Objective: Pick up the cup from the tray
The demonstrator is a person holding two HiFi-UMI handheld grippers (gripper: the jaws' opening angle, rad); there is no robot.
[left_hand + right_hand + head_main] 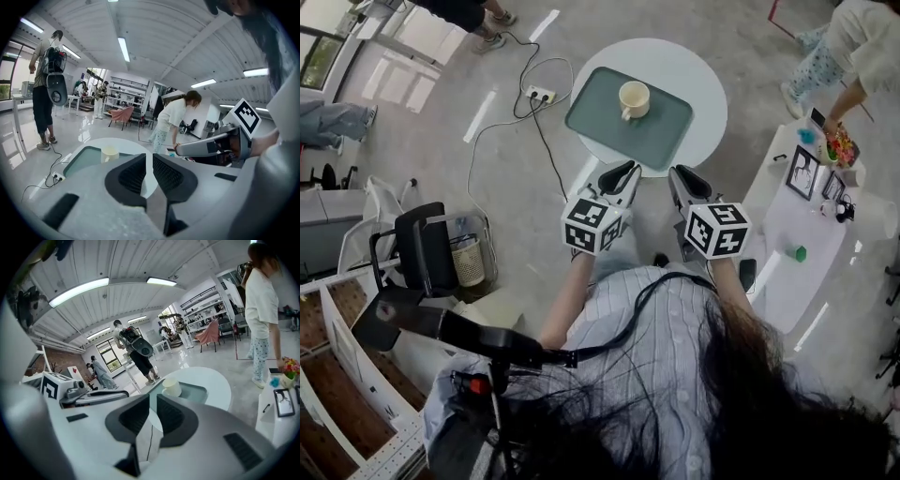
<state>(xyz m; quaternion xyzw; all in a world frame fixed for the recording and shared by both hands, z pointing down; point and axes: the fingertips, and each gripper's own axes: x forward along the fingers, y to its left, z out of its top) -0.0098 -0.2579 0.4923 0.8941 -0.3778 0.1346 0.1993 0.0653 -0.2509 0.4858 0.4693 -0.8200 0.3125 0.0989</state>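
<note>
Cup (634,98) stands upright on tray (592,120), ahead of both tongs, untouched. Left gripper (618,175) clenched, empty; right gripper (688,182) appears likewise closed. Recommend opening one before arrival and clamping the rim beside the handle.

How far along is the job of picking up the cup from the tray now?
Nothing looks done yet: the cup stands on the tray, untouched. In hand: the left gripper and the right gripper are short of the round table, jaws together and empty. Remaining: reach the cup, open, grip, lift.
</note>
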